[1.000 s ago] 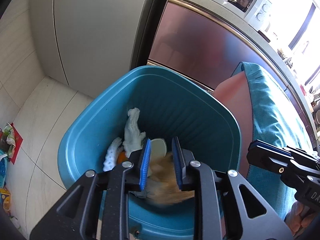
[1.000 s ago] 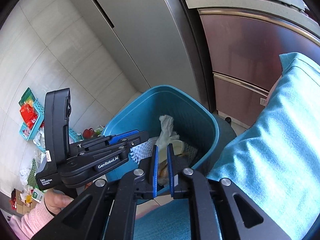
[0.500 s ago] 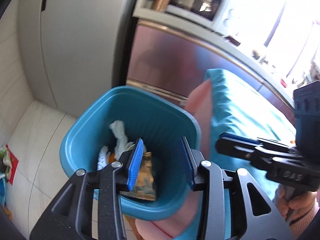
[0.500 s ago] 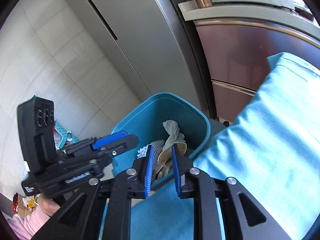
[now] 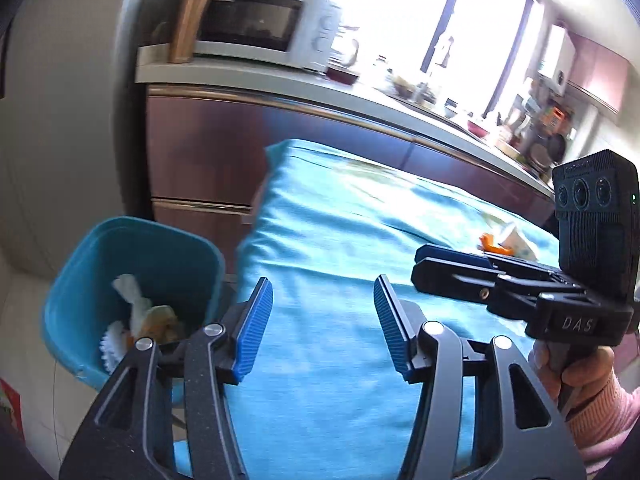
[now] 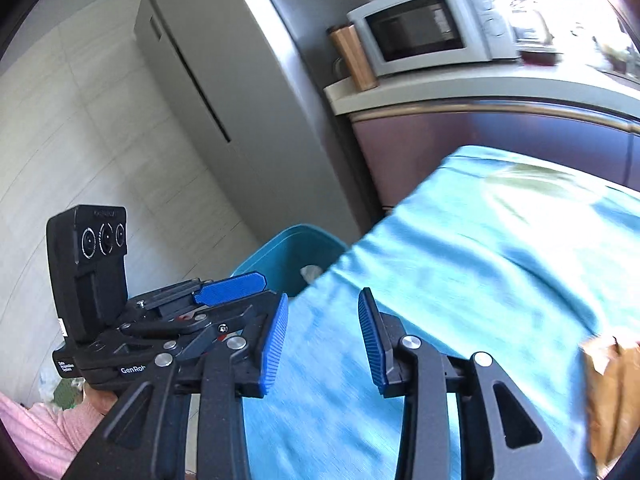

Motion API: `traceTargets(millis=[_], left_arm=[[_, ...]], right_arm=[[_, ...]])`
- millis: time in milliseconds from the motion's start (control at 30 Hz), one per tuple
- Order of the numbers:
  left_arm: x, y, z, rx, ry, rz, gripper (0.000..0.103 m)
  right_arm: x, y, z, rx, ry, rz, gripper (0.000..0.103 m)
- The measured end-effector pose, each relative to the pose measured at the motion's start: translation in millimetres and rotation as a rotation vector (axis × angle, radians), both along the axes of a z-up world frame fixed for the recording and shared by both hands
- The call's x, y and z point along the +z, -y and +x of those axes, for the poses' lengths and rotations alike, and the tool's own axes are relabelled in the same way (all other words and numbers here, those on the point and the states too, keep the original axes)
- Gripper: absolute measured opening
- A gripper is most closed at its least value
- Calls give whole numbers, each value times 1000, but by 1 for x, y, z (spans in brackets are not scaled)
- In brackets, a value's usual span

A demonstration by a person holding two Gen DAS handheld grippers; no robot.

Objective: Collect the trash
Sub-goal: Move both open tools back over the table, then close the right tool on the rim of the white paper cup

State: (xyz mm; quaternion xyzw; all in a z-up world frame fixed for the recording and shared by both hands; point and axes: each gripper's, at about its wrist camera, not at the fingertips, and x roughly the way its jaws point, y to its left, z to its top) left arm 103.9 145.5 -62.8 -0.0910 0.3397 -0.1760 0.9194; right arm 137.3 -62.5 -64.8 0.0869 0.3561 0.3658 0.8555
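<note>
A blue bin (image 5: 84, 264) stands on the floor left of the table, holding white tissue (image 5: 128, 292) and a brown wrapper (image 5: 160, 320); its rim also shows in the right wrist view (image 6: 296, 240). My left gripper (image 5: 324, 320) is open and empty over the teal tablecloth (image 5: 340, 232). My right gripper (image 6: 322, 340) is open and empty over the cloth (image 6: 460, 260). An orange and white piece of trash (image 5: 508, 244) lies on the cloth beyond the right gripper body. A brown paper bag (image 6: 612, 392) lies at the right edge.
A grey fridge (image 6: 224, 92) stands behind the bin. A microwave (image 5: 256, 28) sits on the counter above maroon cabinets (image 5: 200, 152). Cluttered counter items run along the window at the right.
Both grippers pulled back and up from the bin to over the table. The left one let the brown wrapper fall into the bin and opened wide. The right one opened too.
</note>
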Motion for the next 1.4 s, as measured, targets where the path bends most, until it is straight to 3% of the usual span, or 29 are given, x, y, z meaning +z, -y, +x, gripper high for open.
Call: traceTargets(millis=[467,600,800,1000,1267,1400], left_arm=[[-15,136,17,-262,-85,0,54],[-24,166,29,-304,-131,3,56],[-34,206,46,-346,-196,0,57],[-42,228,61,-333,-228,25,60],[-41,248,74,-321,-225,71,68],[-41,257,74,-327,-206,103,56]], right_arm=[[-4,163,-39,-375,10,-32,35],[-11,205,-42,-477,3,-26,42],[-21,261,-45,-605,-18,8,43],[-33,292,-39,-664,-49,53,47],[-46,310,-21,-657,-95,117,49],[-52,315,-10,-660,-123,147,49]])
